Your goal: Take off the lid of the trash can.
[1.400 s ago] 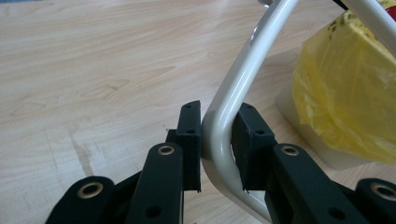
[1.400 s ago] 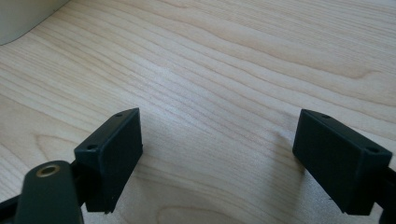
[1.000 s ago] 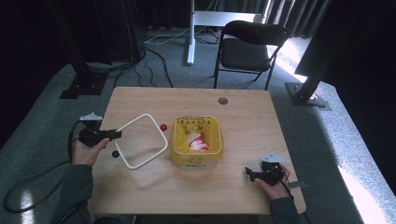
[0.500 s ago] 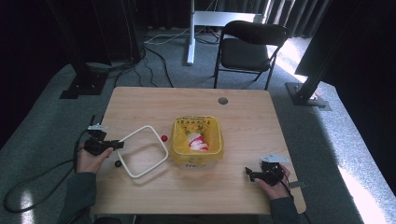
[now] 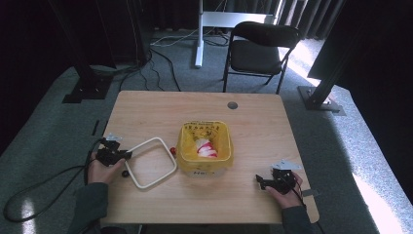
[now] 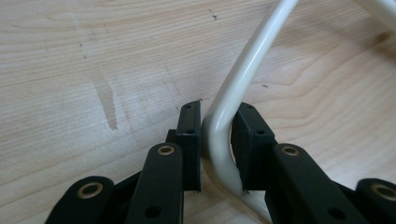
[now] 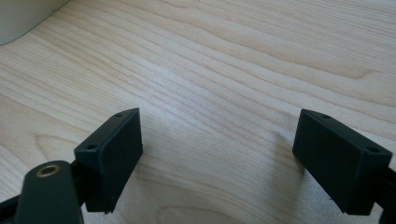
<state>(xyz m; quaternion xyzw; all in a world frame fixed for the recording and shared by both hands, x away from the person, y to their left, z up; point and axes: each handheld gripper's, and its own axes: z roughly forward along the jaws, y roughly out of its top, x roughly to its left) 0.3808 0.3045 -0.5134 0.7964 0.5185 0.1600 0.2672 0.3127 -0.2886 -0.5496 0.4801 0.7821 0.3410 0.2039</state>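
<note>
The white wire frame (image 5: 151, 162) lies low on the table (image 5: 253, 117), left of the yellow bin (image 5: 204, 147), and the left gripper (image 6: 215, 140) has its 2 jaws clamped on a rounded corner, a natural handle for steering the whole loop. A small red thing (image 5: 172, 149), perhaps a ball, sits between frame and bin. The right gripper (image 7: 217, 154) rests apart near the front edge, jaws wide with nothing between them, ready to assist.

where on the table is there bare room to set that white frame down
Bare wood lies along the far edge of the table, behind the yellow bin, and between the bin and the right gripper. It is crowded at the near left: the white frame, clamped in the left gripper, lies beside the bin.
</note>
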